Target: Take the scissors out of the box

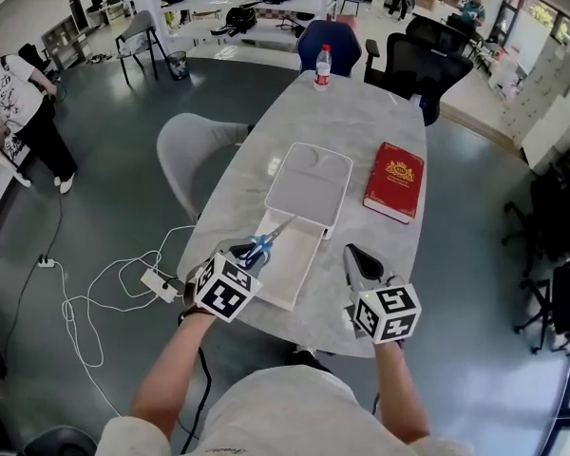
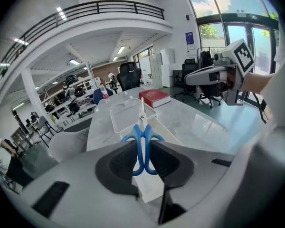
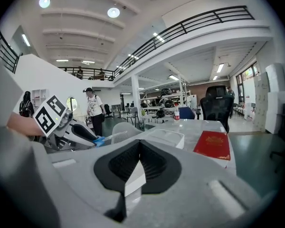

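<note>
My left gripper [image 1: 250,255] is shut on the blue handles of the scissors [image 1: 266,240], which hang lifted over the near end of the open white box [image 1: 287,278]. In the left gripper view the scissors [image 2: 142,137] stand between the pads, their blades pointing away towards the box's lid [image 2: 126,113]. My right gripper [image 1: 359,259] hovers just right of the box over the table, its jaws together with nothing held. The right gripper view shows its jaws [image 3: 139,148] meeting at the tips, and the left gripper [image 3: 88,137] with the scissors [image 3: 107,137] at the left.
The box's lid [image 1: 309,188] lies flat beyond the tray. A red book [image 1: 395,180] rests to its right and a water bottle [image 1: 322,66] stands at the marble table's [image 1: 361,126] far end. Chairs surround the table. A power strip [image 1: 159,283] with cables lies on the floor at the left.
</note>
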